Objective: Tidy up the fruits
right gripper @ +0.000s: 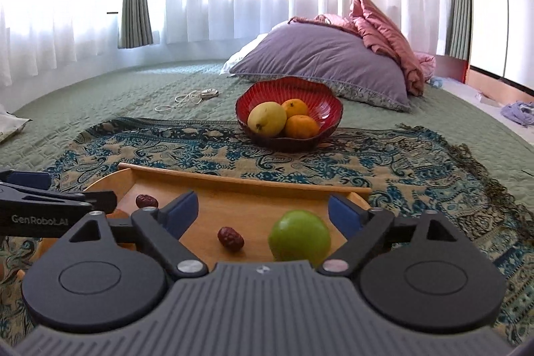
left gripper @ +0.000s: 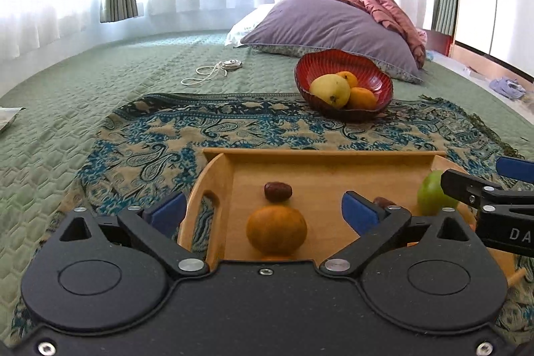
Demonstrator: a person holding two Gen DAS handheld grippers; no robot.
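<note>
In the left wrist view, the left gripper (left gripper: 263,211) has its blue fingers wide apart and holds nothing; it hangs over the near part of the wooden tray (left gripper: 320,153). Inside the tray, an orange mandarin (left gripper: 276,231) with a dull, slightly flattened skin lies between the fingers, and a dark red date (left gripper: 278,192) lies just behind it, apart from it. A smooth green apple (left gripper: 430,197) sits at the right side of the tray, partly hidden by the right gripper (left gripper: 494,189), which enters from the right edge. Behind the tray, on the patterned cloth (left gripper: 160,135), stands a red ribbed bowl (left gripper: 377,79) with a yellow mango (left gripper: 328,89) and two oranges (left gripper: 362,98) in it. In the right wrist view, the right gripper (right gripper: 262,212) is also spread open and empty above the tray (right gripper: 240,181). The green apple (right gripper: 299,239) lies near its right finger, and a wrinkled red date (right gripper: 230,238) lies just left of the apple, not touching. A second date (right gripper: 146,201) lies at the far left corner of the tray, near the tip of the left gripper (right gripper: 100,197). The red bowl (right gripper: 327,109) stands behind the tray.
</note>
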